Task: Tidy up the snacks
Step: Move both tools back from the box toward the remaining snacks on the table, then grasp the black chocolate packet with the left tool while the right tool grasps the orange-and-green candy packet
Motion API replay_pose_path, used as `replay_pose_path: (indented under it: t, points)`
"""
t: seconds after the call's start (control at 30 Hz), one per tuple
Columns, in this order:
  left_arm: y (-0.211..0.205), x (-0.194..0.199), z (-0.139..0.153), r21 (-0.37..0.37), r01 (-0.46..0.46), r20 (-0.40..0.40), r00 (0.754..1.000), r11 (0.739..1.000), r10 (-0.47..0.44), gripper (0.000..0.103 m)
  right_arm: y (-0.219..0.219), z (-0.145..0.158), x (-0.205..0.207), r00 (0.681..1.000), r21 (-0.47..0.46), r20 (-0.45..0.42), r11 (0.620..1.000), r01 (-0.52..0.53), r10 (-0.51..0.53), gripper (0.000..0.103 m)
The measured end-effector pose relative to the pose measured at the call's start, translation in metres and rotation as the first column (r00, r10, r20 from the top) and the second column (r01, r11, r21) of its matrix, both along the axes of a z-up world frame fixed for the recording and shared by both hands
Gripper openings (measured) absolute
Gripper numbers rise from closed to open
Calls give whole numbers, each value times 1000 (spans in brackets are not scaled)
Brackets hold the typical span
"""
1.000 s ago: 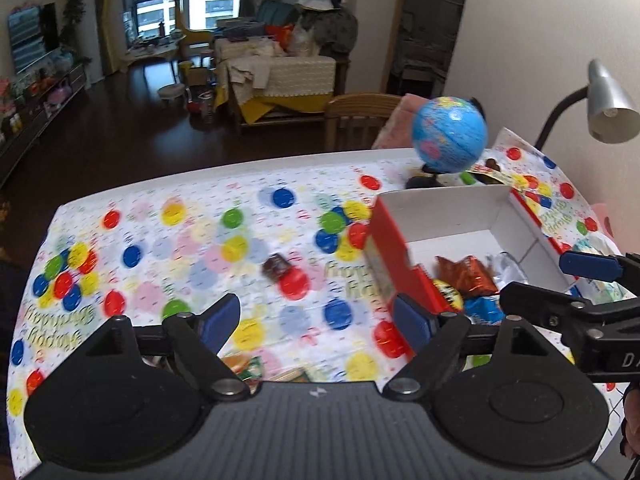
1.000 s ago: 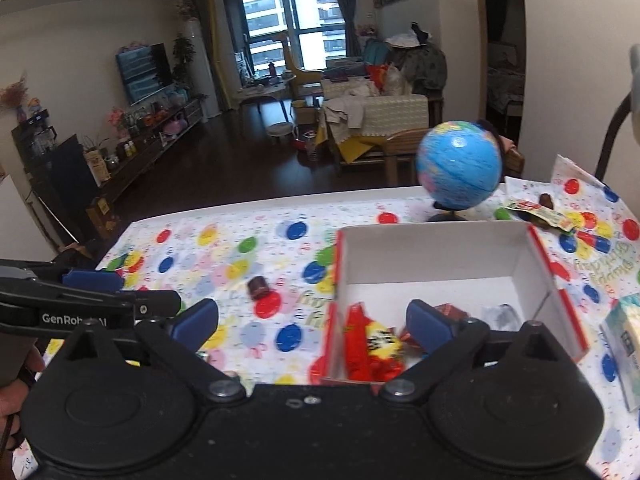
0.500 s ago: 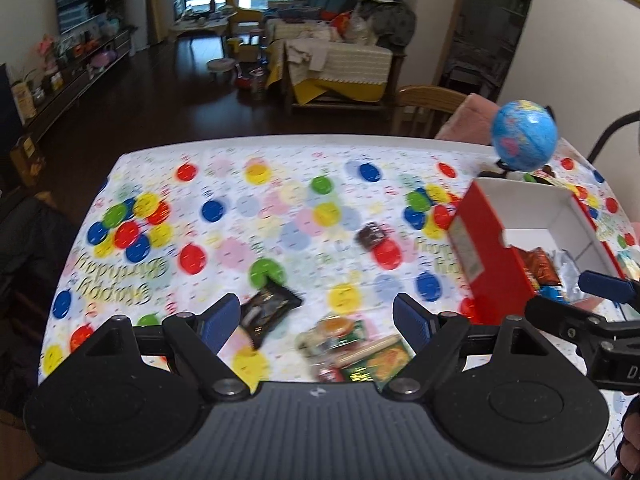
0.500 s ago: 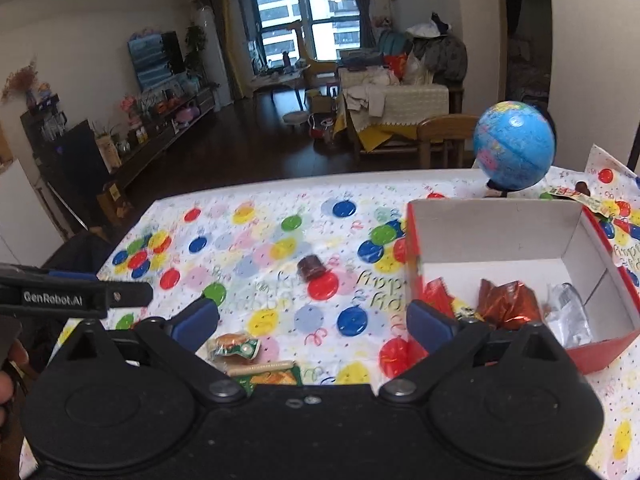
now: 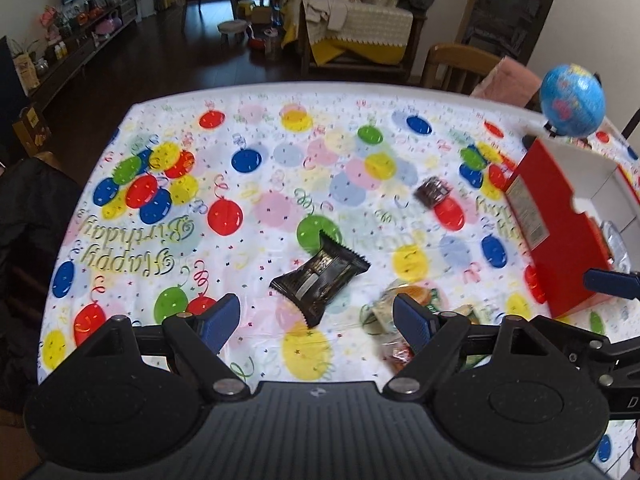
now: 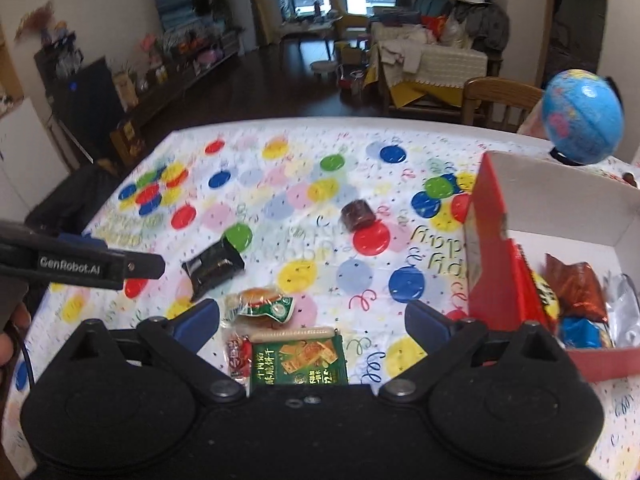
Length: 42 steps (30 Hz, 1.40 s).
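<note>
Both claws spread, empty — left gripper (image 5: 316,316) above black wrapper (image 5: 319,281), right gripper (image 6: 312,320) over green packet (image 6: 298,361). Red box (image 6: 492,280) beside. Risk: packets seemingly overlap — pinching two.

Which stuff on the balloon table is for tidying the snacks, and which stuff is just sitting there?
For the job:
red box, some snacks already inside
black packet
small brown sweet
burger snack
green cracker packet
red-wrapped snack

Just sitting there:
globe
balloon tablecloth
wooden chair
</note>
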<state>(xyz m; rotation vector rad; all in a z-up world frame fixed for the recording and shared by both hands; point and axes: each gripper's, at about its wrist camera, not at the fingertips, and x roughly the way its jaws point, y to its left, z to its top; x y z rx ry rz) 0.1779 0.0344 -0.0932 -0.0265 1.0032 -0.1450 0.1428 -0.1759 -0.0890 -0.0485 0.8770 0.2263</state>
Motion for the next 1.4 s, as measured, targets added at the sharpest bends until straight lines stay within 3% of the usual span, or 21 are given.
replay_pose_path:
  t: [0.2, 0.37, 0.53, 0.83, 0.97, 1.27, 1.4]
  points:
    - [-2, 25, -28, 19, 47, -57, 997, 999, -46, 84, 15, -28, 22, 994, -25, -73, 996, -87, 85, 93]
    - [-8, 43, -44, 33, 80, -81, 994, 996, -77, 84, 26, -49, 41, 986, -23, -126, 993, -116, 112, 83]
    - [-12, 58, -57, 27, 126, -103, 987, 992, -123, 84, 38, -64, 55, 972, 2, -162, 985, -172, 170, 83]
    - [-15, 75, -76, 8, 149, -155, 977, 989, -146, 84, 47, -80, 77, 964, 37, -196, 983, -178, 182, 82]
    - [-15, 77, -80, 14, 150, -152, 977, 989, -147, 82, 50, -87, 80, 957, 42, -216, 981, -187, 192, 74]
    - [-11, 77, -80, 49, 116, -150, 983, 992, -108, 49, 50, -90, 79, 955, 50, -226, 981, -185, 192, 65]
    - [-8, 74, -78, 55, 97, -139, 986, 994, -89, 47, 49, -87, 76, 960, 42, -214, 983, -177, 182, 64]
